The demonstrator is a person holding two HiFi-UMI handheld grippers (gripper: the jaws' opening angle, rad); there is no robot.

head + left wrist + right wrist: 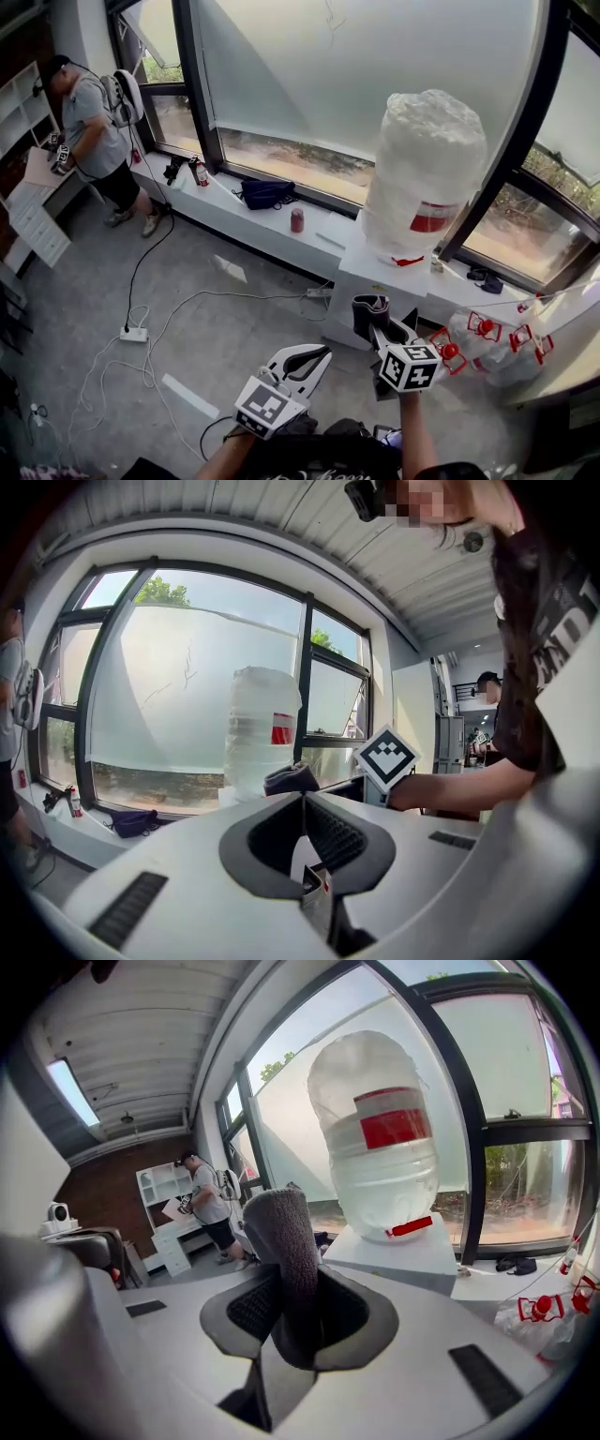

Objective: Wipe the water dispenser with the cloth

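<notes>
Right tool (pixel 287 1286) clamping fuzzy grey cloth (pixel 281 1227), left tool (pixel 303 801) closed, plastic-wrapped bottle (pixel 380 1147) on boxy white water dispenser (pixel 394 1252)

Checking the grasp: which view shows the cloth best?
Right gripper view: the cloth fills the centre, pinched upright in the right claw. Head view shows the cloth small and dark; left gripper view shows only its top edge.

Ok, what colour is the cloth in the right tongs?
Dark grey; the cloth shows best in the right gripper view.
</notes>
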